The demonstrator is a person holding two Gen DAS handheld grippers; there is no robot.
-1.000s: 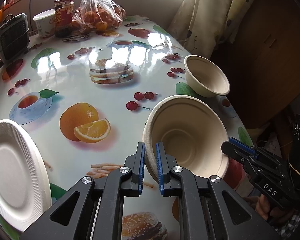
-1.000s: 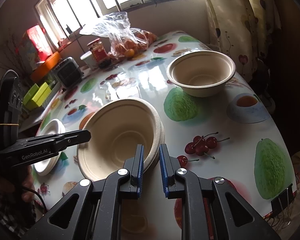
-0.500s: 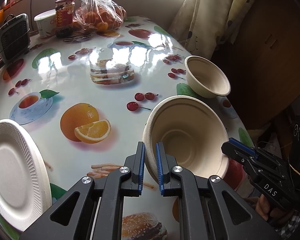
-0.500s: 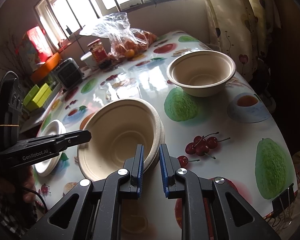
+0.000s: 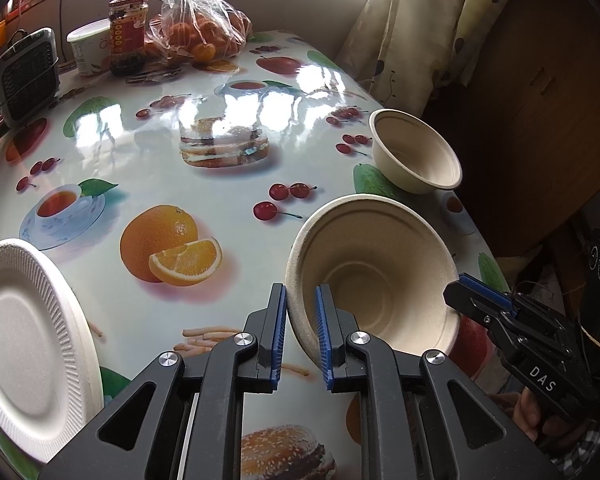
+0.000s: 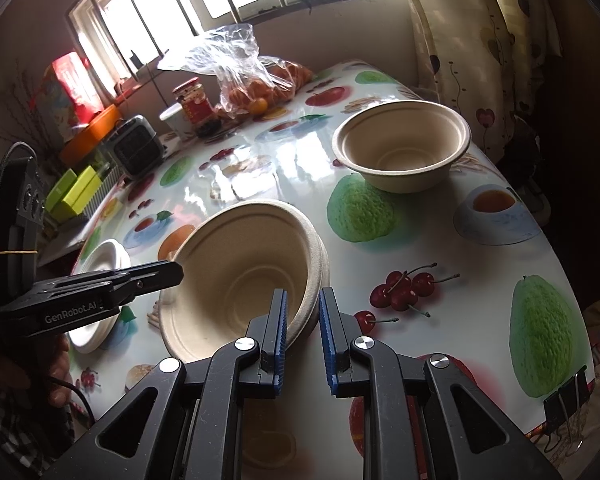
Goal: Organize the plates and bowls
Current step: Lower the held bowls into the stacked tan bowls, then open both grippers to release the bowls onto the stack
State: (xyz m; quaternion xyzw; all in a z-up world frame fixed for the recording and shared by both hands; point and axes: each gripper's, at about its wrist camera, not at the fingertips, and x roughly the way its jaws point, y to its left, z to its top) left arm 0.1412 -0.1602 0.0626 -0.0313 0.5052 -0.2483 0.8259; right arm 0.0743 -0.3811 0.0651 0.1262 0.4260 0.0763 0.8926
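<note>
A stack of beige paper bowls [image 5: 372,280] is tipped up on its side above the fruit-print table [image 5: 148,168]. My left gripper [image 5: 300,292] straddles its near-left rim; its jaws are opening slightly, and the pads still touch the wall. In the right wrist view my right gripper [image 6: 302,296] is shut on the opposite rim of the same stack [image 6: 240,272]. Each gripper shows in the other's view, the right gripper [image 5: 472,288] and the left gripper [image 6: 172,272]. A single beige bowl [image 5: 416,156] [image 6: 404,148] stands upright near the table's far right edge. White ribbed plates [image 5: 24,328] [image 6: 100,256] lie stacked at the left.
At the back stand a bag of oranges [image 5: 196,28], a red-labelled jar [image 5: 127,28], a white cup [image 5: 88,48] and a small grey heater [image 5: 28,76]. A curtain [image 5: 412,28] hangs past the right table edge. A binder clip [image 6: 568,400] grips the cloth's near corner.
The left gripper's jaws stand a little wider around the bowl rim than before. Both hands, the bowl stack and everything else stay where they were.
</note>
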